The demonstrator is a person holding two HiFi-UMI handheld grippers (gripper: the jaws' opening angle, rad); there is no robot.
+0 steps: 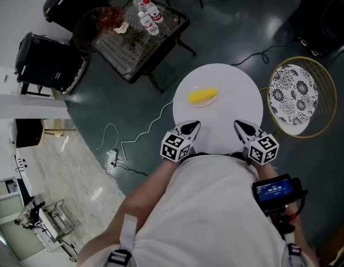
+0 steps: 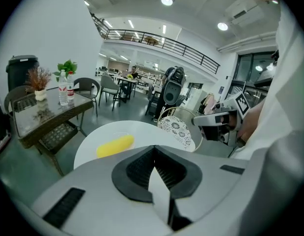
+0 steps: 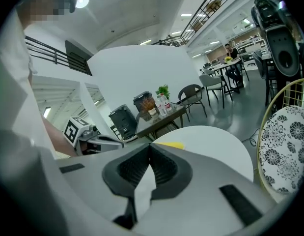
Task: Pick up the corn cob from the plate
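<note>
Left gripper (image 1: 191, 128), jaws closed on nothing, is at the 7 o'clock edge of a round white table (image 1: 238, 88). The right gripper (image 1: 242, 127), also closed and empty, is at 5 o'clock. Each carries a cube of black-and-white square markers. A yellow corn cob (image 1: 203, 96) lies toward 11 o'clock from the tabletop's centre, apart from both. Farther off at 11 o'clock, bottles (image 1: 148, 16) bear red labels too small to read.
</note>
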